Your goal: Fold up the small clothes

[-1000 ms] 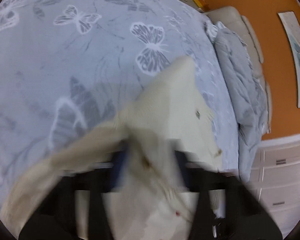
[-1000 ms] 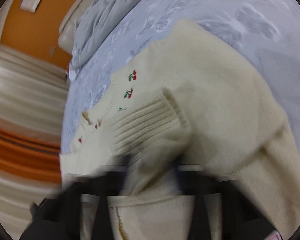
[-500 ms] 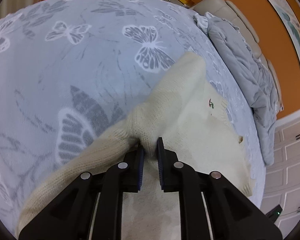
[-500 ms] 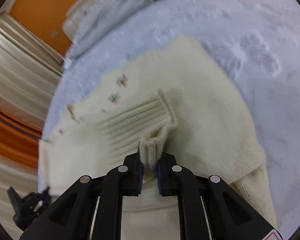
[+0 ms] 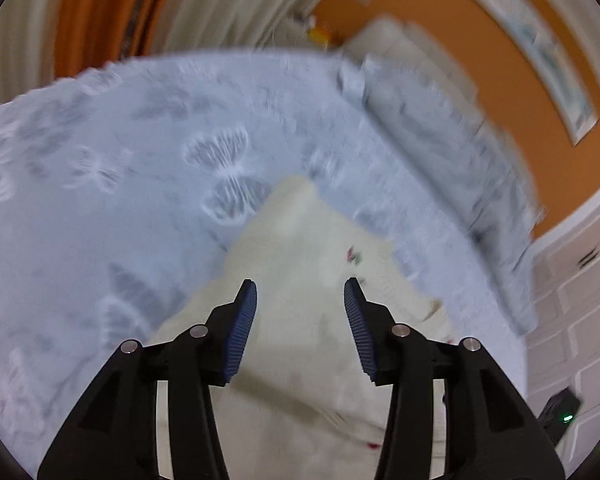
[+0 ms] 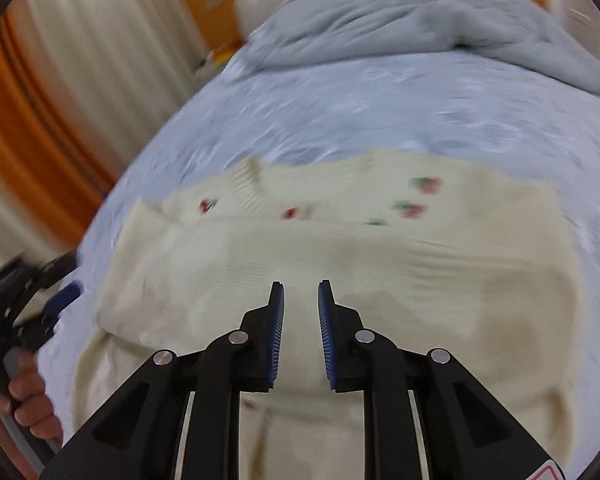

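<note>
Cream knitted sweater (image 6: 340, 264): lies flat on the bed (image 6: 340, 120), spread crosswise under the right wrist view, one part folded over the body. Small red-and-green cherry motifs (image 6: 416, 196) dot its far edge; ribbed trim shows near the left of that edge. In the left wrist view the same sweater (image 5: 300, 280) runs away from the camera to a blunt corner.

Left tool (image 5: 300, 292): blue ribbed pads spread wide, nothing between them, poised over the sweater; contact with the knit cannot be told. It appears again at the left edge of the right wrist view (image 6: 60, 300), gripped by a hand (image 6: 24, 404).

Right tool (image 6: 301, 294): pads parted by a narrow gap, empty, over the middle of the sweater.

Bed cover (image 5: 100, 184): pale blue-grey, butterfly print.

Grey duvet (image 6: 400, 28): bunched at the head of the bed.

Surroundings: orange wall (image 5: 440, 52) with a framed picture (image 5: 540, 56), striped curtains (image 5: 100, 20), white drawers (image 5: 580, 300). Both views are motion-blurred.
</note>
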Motion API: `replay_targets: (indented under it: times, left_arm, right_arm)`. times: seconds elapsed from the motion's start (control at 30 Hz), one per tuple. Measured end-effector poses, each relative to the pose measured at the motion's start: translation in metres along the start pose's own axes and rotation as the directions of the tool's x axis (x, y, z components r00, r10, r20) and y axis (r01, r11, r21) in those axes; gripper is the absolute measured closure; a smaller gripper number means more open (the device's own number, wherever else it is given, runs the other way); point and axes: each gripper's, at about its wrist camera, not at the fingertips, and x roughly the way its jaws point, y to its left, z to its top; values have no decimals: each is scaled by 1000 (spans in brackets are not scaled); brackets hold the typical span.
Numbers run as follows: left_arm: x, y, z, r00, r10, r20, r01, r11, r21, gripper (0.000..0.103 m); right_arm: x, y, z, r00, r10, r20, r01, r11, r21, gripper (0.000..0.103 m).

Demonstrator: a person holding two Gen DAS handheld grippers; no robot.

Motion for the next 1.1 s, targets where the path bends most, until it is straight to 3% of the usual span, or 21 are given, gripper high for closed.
replay_targets:
  times: [0.07, 0.1, 0.13, 0.17, 0.2, 0.23, 0.3, 0.33, 0.4, 0.5, 0.57, 0.63, 0.73, 0.83, 0.93, 1.1]
  left_arm:
    - [36, -1, 5, 994, 77, -75, -75, 997, 24, 59]
    - [51, 5, 7, 987, 133, -94, -130, 991, 36, 65]
    - [56, 10, 8, 986, 142, -93, -139, 990, 31, 72]
    - [59, 15, 9, 987, 137, -82, -135, 990, 28, 73]
    - [59, 17, 11, 988, 130, -77, -129, 991, 26, 73]
    - [60, 18, 12, 988, 128, -82, -126, 992, 26, 72]
    - [56, 21, 13, 991, 101, -84, -101, 995, 9, 72]
    - [51, 23, 12, 993, 80, -84, -81, 997, -8, 70]
    - [30, 30, 8, 997, 16, -80, -19, 999, -40, 64]
    - [-1, 31, -8, 999, -10, -52, 11, 1000, 22, 54]
    - [-9, 33, -23, 998, 54, -45, -51, 996, 75, 52]
    - [0, 41, -36, 987, 135, -84, -126, 987, 101, 53]
    - [-2, 35, -42, 969, 242, -49, -228, 953, 198, 55]
    - [-14, 24, -43, 964, 260, -59, -237, 938, 254, 54]
    - [-31, 15, -51, 958, 284, -28, -260, 909, 327, 54]
    - [-56, 1, -65, 953, 303, 1, -275, 863, 424, 54]
  right_arm:
    - [20, -8, 11, 999, -41, -31, 42, 999, 27, 91]
    - [27, -28, 18, 993, -114, -27, 116, 990, 81, 92]
    - [30, -49, 19, 984, -175, -29, 177, 975, 134, 103]
    - [31, -90, 15, 990, -137, -44, 143, 949, 280, 103]
    - [29, -110, 10, 999, -37, -22, 42, 928, 370, 103]
    - [26, -116, 8, 1000, -7, -18, 13, 917, 398, 103]
    - [9, -102, 7, 998, -58, -12, 59, 946, 318, 103]
    - [1, -94, 3, 998, -64, 2, 60, 956, 288, 95]
    - [-27, -87, -18, 998, -20, 57, 5, 966, 258, 93]
    - [-49, -84, -48, 997, -13, 81, -7, 971, 239, 93]
    - [-43, -82, -57, 999, -22, 49, 10, 974, 228, 95]
    - [-28, -94, -66, 995, -99, -21, 102, 966, 239, 103]
    - [-37, -112, -72, 997, -71, -18, 72, 930, 360, 103]
    - [-55, -94, -71, 986, -166, 1, 160, 954, 252, 103]
    - [-44, -100, -84, 958, -262, -118, 281, 939, 200, 101]
    - [-90, -94, -114, 973, -223, -58, 230, 936, 268, 95]
